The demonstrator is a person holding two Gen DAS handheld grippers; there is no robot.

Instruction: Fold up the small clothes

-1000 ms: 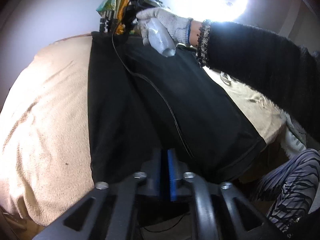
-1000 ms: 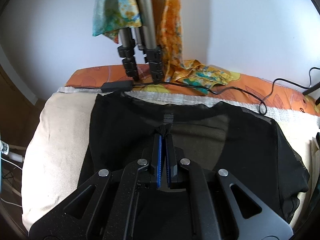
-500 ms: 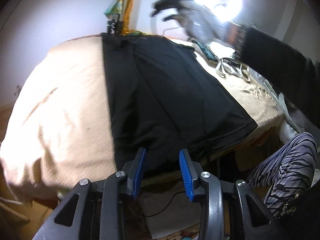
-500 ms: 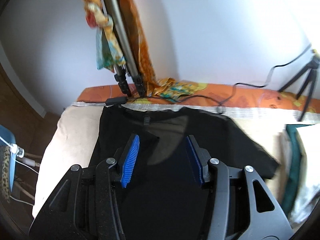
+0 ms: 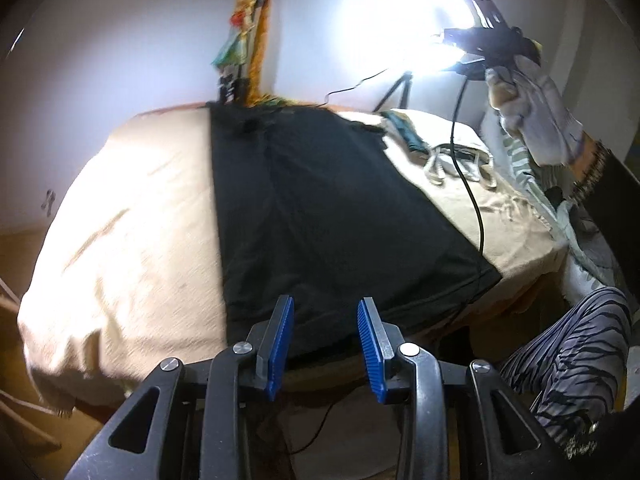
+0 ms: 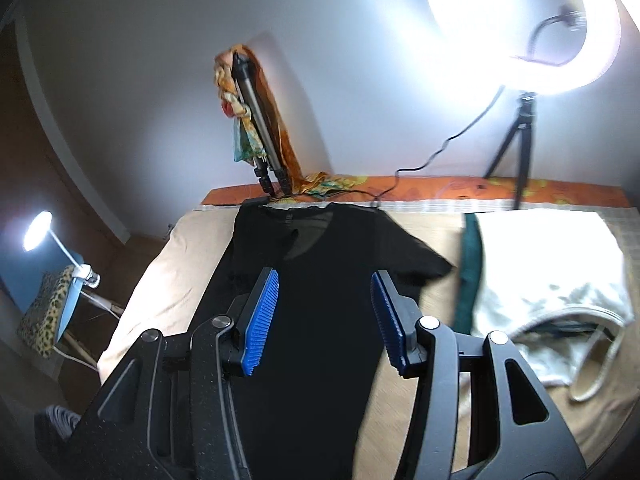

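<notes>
A black T-shirt (image 5: 320, 216) lies flat on a beige bed cover (image 5: 132, 220), its left side folded in to a straight edge. In the right wrist view the shirt (image 6: 320, 280) has one sleeve sticking out to the right. My left gripper (image 5: 325, 344) is open and empty, held near the shirt's hem at the bed's front edge. My right gripper (image 6: 325, 320) is open and empty, raised above the shirt's middle. It also shows in the left wrist view (image 5: 492, 44), held high at the right in a gloved hand.
A white garment (image 6: 548, 272) and a dark green cloth (image 6: 470, 272) lie right of the shirt. A ring light on a tripod (image 6: 524, 152) and a second tripod draped with a scarf (image 6: 256, 136) stand at the bed's far edge. A desk lamp (image 6: 38, 232) stands at left.
Both grippers have let go of the shirt and opened. The right one has lifted up and back to the right; the left one has drawn back to the hem. The shirt now lies folded.
</notes>
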